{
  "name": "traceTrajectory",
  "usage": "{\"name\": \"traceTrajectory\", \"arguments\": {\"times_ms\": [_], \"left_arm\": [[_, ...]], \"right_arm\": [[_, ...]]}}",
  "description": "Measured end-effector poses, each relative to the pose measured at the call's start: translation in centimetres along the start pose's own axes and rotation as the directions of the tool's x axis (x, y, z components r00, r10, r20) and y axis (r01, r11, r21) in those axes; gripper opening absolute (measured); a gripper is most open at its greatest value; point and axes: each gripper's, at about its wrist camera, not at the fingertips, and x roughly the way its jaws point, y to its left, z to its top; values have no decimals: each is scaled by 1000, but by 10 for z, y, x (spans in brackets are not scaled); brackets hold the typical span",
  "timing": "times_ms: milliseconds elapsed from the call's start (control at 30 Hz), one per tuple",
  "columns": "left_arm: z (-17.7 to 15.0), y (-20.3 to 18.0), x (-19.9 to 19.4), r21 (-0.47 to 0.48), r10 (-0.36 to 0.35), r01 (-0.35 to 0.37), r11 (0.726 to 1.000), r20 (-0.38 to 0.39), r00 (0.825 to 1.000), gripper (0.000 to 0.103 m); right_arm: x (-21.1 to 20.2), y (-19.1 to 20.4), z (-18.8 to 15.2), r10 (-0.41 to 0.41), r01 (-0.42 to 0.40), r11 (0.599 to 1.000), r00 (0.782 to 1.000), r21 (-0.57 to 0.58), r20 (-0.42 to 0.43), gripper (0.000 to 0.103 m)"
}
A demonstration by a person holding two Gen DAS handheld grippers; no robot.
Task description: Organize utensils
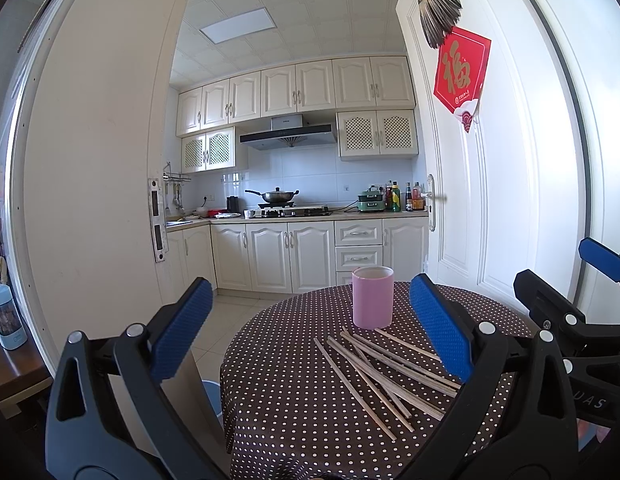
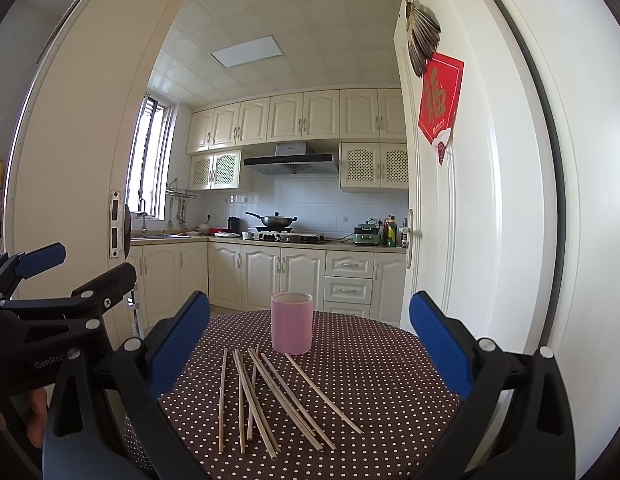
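Observation:
Several wooden chopsticks lie loose on a round table with a brown polka-dot cloth; they also show in the right wrist view. A pink cylindrical cup stands upright just behind them, seen too in the right wrist view. My left gripper is open and empty, above the near table edge. My right gripper is open and empty, in front of the chopsticks. The right gripper shows at the right of the left wrist view, the left gripper at the left of the right wrist view.
The table stands before an open doorway into a kitchen with white cabinets. A white door with a red decoration hangs open at the right. A wooden shelf with a small bottle is at the far left.

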Motion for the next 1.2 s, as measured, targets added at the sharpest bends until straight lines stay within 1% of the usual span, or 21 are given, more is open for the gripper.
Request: {"name": "traceTrajectory", "arguments": {"times_ms": [300,500,633,733,767,800,867,900,967,1000,1067,1100,1133,1167,1200], "left_arm": [[-5,-1,7,1,9,-9,1000,-12,1000,97],[-9,-1,17,-12,7,-7,1000,-40,999,97],[-11,0,31,-12,-6,5,1000,-83,997,97],[-10,2,50,-25,-43,40,999,-142,989,97],[-9,3,61,-33,-52,47,998,-173,984,97],[-9,4,65,-35,-54,48,998,-182,982,97],[-10,5,82,-32,-56,50,998,-234,971,97],[-11,6,91,-37,-70,62,997,-258,964,97],[-15,7,109,-53,-92,79,995,-325,941,97],[-18,8,121,-63,-102,84,994,-368,924,97],[-25,8,139,-70,-108,86,994,-428,897,97],[-28,9,148,-68,-104,82,994,-458,883,97],[-32,9,160,-70,-107,83,994,-494,863,97],[-35,10,167,-76,-111,84,994,-518,848,97],[-38,10,176,-84,-122,90,992,-546,829,97]], "right_arm": [[4,-1,-2,0,0,1000,1000,12,-12,96],[16,-2,-3,33,-31,999,998,38,-47,96],[29,-3,-3,57,-52,997,996,63,-74,96],[44,-6,-2,105,-96,992,988,82,-114,96],[51,-7,-1,118,-106,990,984,90,-131,96],[55,-8,-1,124,-111,989,982,94,-140,96],[69,-11,-1,135,-119,988,975,98,-178,96],[79,-13,-1,131,-112,988,969,103,-208,96],[94,-17,-2,148,-122,986,959,116,-242,96],[104,-19,-4,153,-123,985,951,125,-268,96],[119,-21,-8,153,-118,985,936,128,-317,96],[130,-22,-11,160,-122,984,922,128,-353,96],[139,-23,-12,165,-125,984,910,127,-380,96],[146,-22,-15,171,-133,984,900,121,-401,96],[154,-21,-18,172,-139,985,887,106,-429,96]]}}
